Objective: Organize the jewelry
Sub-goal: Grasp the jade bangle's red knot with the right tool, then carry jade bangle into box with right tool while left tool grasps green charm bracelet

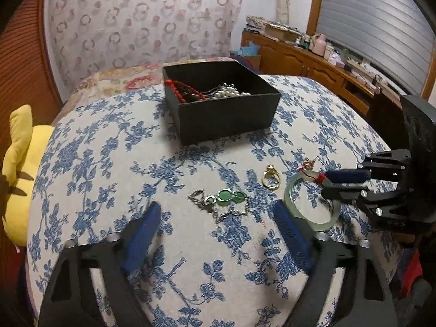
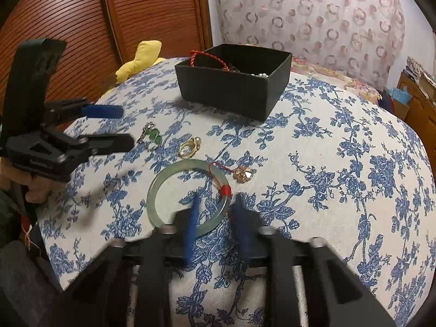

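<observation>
Right gripper, nearest the lens: blue fingers straddling the rim of the pale green bangle; whether they press it cannot be told. Left gripper wide open above the green-stone chain. Blue-floral cloth covers the surface; louvred wooden doors stand behind. Black box holds pearls. Bangle lies flat, with no distinct long axis; gold ring beside it.

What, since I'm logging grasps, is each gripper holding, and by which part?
Nothing firmly yet. The right gripper straddles the jade bangle beside its red thread wrap, pads not visibly pressing. The left gripper is open, empty.
</observation>
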Motion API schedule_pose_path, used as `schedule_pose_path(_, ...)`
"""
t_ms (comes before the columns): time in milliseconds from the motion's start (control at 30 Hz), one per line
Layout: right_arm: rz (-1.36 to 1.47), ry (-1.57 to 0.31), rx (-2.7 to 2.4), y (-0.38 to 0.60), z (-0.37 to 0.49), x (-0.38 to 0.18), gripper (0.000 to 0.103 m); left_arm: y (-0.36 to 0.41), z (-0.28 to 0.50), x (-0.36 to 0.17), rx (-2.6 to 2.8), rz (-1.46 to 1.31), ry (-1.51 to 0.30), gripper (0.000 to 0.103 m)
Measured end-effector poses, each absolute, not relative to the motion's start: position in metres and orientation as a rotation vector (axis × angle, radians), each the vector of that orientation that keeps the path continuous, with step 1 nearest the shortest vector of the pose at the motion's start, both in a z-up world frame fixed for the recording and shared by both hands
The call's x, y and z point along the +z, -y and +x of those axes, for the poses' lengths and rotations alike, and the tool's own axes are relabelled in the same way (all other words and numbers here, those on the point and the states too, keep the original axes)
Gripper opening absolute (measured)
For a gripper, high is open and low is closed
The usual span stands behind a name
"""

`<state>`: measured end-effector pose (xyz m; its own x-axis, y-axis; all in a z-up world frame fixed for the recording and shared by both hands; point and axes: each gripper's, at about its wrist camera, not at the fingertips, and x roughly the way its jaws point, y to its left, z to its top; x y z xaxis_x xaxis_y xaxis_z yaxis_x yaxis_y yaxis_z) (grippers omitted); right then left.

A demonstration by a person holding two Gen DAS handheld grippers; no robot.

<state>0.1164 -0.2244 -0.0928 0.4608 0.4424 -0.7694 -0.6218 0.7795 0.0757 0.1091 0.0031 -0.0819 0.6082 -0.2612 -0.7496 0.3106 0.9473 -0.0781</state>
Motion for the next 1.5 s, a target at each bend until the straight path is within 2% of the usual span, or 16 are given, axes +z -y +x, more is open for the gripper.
schedule_pose_path(67,-0.234,-0.873,0.671,0.225,0.116,-0.094,0.010,0.001,0.112,-0.084,-0.343,0.069,-0.869,0.062)
schedule_pose_path(100,-0.241,-0.873,0.673,0.226,0.115,-0.094,0.009,0.003,0.113,-0.085,-0.344,0.073,-0.875,0.059)
schedule_pose_path(233,-0.252,-0.870,0.670,0.230,0.111,-0.095,0.009,0.009,0.114,-0.088,-0.343,0.083,-0.883,0.039)
schedule_pose_path(467,-0.246,-0.869,0.670,0.232,0.110,-0.095,0.009,0.020,0.105,-0.082,-0.400,0.099,-0.862,0.020)
schedule_pose_path(567,-0.244,-0.869,0.671,0.232,0.110,-0.095,0.009,0.025,0.109,-0.087,-0.383,0.134,-0.882,0.017)
schedule_pose_path(833,-0.244,-0.871,0.672,0.231,0.110,-0.095,0.009,0.020,0.116,-0.095,-0.367,0.161,-0.903,0.017)
schedule_pose_path(1000,-0.263,-0.862,0.670,0.230,0.108,-0.095,0.009,0.019,0.112,-0.094,-0.379,0.167,-0.894,0.012)
schedule_pose_path(1067,-0.271,-0.855,0.671,0.229,0.107,-0.094,0.009,0.017,0.109,-0.091,-0.383,0.148,-0.875,0.001)
schedule_pose_path(1500,-0.267,-0.738,0.667,0.227,0.102,-0.054,0.008,-0.006,0.103,-0.032,-0.387,0.034,-0.744,0.001)
